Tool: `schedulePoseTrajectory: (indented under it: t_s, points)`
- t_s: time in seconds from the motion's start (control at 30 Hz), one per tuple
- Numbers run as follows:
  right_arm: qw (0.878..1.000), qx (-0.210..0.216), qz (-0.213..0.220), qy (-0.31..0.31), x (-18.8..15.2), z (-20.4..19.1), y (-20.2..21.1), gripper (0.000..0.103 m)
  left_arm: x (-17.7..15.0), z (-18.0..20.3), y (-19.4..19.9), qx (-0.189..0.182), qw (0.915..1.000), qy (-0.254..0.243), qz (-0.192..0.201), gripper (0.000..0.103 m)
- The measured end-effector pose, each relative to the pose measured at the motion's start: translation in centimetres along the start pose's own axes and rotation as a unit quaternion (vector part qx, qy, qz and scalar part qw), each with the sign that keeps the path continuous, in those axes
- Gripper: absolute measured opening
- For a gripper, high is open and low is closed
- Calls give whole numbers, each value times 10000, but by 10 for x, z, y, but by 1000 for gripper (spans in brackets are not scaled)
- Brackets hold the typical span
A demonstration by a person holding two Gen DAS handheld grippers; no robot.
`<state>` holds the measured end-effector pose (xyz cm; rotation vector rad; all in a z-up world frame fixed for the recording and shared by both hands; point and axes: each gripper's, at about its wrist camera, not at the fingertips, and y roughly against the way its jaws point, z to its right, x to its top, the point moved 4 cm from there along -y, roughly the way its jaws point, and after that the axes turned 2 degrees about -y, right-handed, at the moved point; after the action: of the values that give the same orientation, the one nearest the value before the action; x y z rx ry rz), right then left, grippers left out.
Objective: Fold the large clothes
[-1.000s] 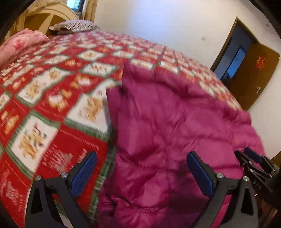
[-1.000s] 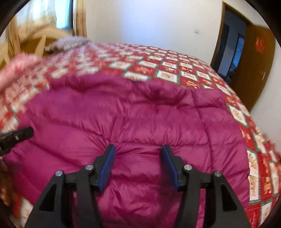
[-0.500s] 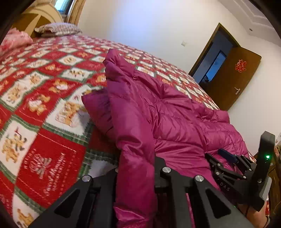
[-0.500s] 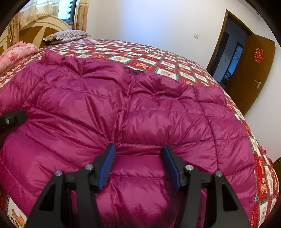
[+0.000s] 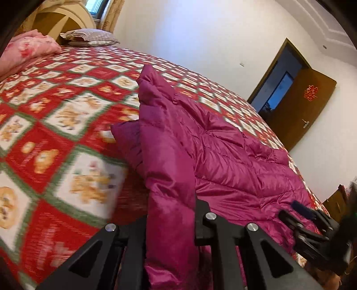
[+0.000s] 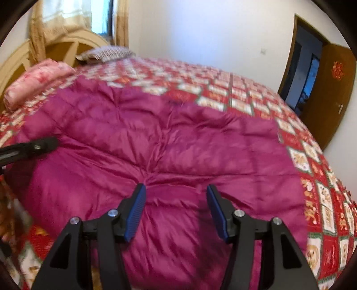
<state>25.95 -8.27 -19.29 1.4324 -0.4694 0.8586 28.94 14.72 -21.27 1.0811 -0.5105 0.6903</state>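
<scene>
Left tongs [image 5: 171, 214] lifted jacket [image 5: 223, 156] edge higher; right tongs [image 6: 176, 212] seemingly open.

Jacket [image 6: 169, 142] on bedspread [image 5: 67, 138] (pillows [image 6: 107, 53] behind, door [image 6: 334, 93] right)

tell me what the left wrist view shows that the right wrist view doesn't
Only the left wrist view shows the left tongs shut on a raised fold of the magenta down jacket, with the right tongs off at the right edge. Only the right wrist view shows the right tongs open, a bulge of the jacket between the blue pads, and the curtained window in full. Both show the jacket spread on the red patterned bedspread, the pink folded quilt, the striped pillow and the open brown door.
</scene>
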Motion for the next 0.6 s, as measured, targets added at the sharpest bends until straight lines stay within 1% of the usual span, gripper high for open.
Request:
schedulePoseTrajectory:
  t_s: [0.03, 0.1, 0.13, 0.17, 0.23, 0.3, 0.33, 0.37, 0.4, 0.43, 0.5, 0.53, 0.6]
  points:
    - [10000, -20, -48, 10, -4, -5, 0, 67, 0, -6, 4, 8, 10000, 28, 3, 10]
    - [9990, 22, -414, 170, -21, -21, -15, 66, 0, -10, 8, -78, 10000, 53, 0, 10]
    - [9988, -162, -306, 335, -28, -28, -22, 67, -1, -10, 8, -125, 9999, 91, 2, 10]
    - [9987, -211, -266, 369, -29, -31, -24, 67, -1, -9, 9, -127, 9999, 102, 9, 10]
    - [9989, -144, -358, 255, -28, -29, -25, 67, 0, -4, 11, -91, 9999, 82, 48, 10]
    - [9989, 40, -434, 165, -25, -24, -22, 66, 2, 0, 18, -93, 9999, 104, 90, 10]
    - [9990, 194, -407, 35, -23, -17, -16, 65, 6, 3, 22, -76, 9999, 48, 137, 10]
    - [9990, 333, -295, -99, -20, -9, -7, 65, 10, 13, 28, -43, 9997, -65, 214, 10]
    - [9991, 364, -111, -199, -18, 1, 3, 65, 14, 19, 32, -17, 9995, -161, 268, 10]
    - [9990, 278, 156, -318, -16, 17, 17, 66, 18, 27, 36, 12, 9991, -272, 322, 10]
    - [9969, 117, 476, -617, -12, 48, 29, 70, 31, 50, 43, 69, 9975, -539, 442, 10]
    - [9955, -6, 556, -765, -13, 64, 32, 70, 37, 60, 46, 63, 9967, -641, 497, 10]
    - [9902, -381, 662, -1173, -16, 108, 34, 70, 49, 91, 50, 71, 9941, -902, 594, 10]
